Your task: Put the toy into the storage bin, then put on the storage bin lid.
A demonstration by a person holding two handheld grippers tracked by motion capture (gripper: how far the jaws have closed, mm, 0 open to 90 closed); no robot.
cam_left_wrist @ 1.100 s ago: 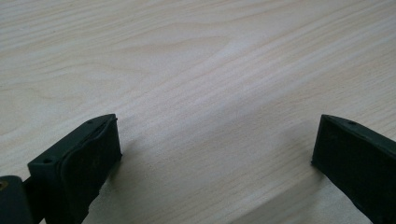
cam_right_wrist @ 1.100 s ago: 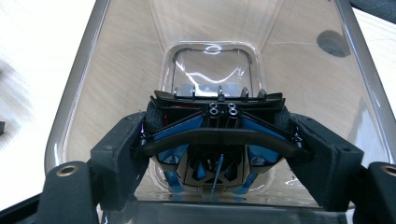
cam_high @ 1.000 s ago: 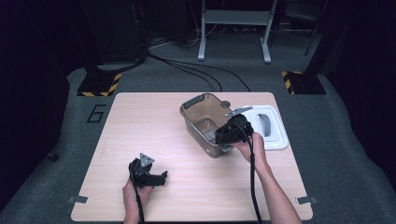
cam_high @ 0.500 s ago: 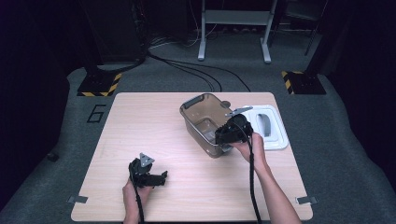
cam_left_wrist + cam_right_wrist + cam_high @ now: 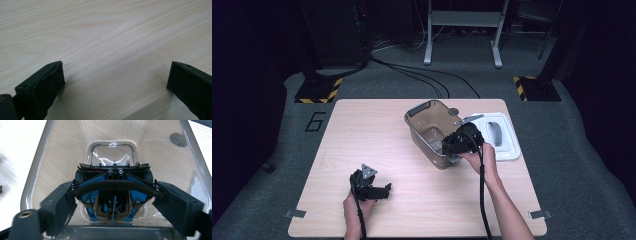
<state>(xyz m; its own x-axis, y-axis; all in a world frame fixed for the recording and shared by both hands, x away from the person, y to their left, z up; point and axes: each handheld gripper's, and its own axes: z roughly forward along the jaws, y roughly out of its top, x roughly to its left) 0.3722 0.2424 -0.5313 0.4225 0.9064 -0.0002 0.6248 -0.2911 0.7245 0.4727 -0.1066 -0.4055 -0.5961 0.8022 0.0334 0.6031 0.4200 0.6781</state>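
A blue and black toy race car (image 5: pixel 113 200) hangs nose-down inside a clear plastic bin (image 5: pixel 422 108), seen from behind in the right gripper view. My right gripper (image 5: pixel 115 187) reaches over the bin's near rim (image 5: pixel 35 170). Its jaws have just been opening a little, but both ends of the car's black rear wing (image 5: pixel 112 185) still meet the pads. In the high view that right gripper (image 5: pixel 448 146) sits at the bin's near right corner. My left gripper (image 5: pixel 385 190) rests low at the table's near left, open, with bare wood between its jaws (image 5: pixel 115 67).
A white tray-like lid (image 5: pixel 507 150) lies just right of the bin near the table's right edge. The wooden table (image 5: pixel 362 135) has bare room across its left half and front. Cables and stand feet lie on the dark floor behind.
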